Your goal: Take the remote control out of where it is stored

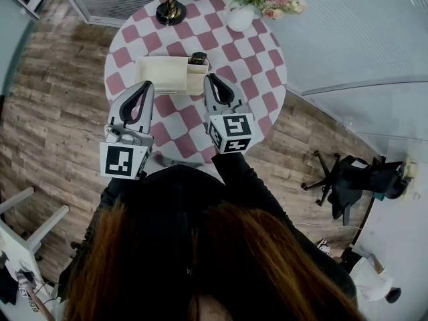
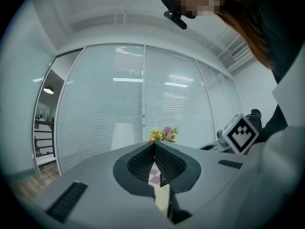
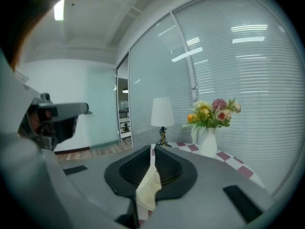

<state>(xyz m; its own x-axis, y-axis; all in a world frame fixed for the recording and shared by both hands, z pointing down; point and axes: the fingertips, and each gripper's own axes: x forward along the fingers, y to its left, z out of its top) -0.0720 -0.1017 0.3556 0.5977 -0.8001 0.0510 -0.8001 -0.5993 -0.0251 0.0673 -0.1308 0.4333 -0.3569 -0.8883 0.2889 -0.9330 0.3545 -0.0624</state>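
Observation:
The remote control (image 1: 198,59) is a small dark bar standing upright in the right end compartment of a cream storage box (image 1: 164,75) on the round checked table (image 1: 261,65). My left gripper (image 1: 146,85) hovers at the box's near left corner, its jaws shut with nothing between them. The right gripper (image 1: 211,77) is just in front of the box's right end, close below the remote, and is also shut and empty. In the right gripper view the cream box (image 3: 148,189) shows through the gap under the closed tips (image 3: 152,149). The left gripper view shows its closed tips (image 2: 154,144).
At the table's far edge stand a lamp (image 1: 171,4) and a white vase of flowers (image 1: 242,13). Glass walls with blinds close in behind the table. An office chair (image 1: 348,179) is on the wooden floor to the right.

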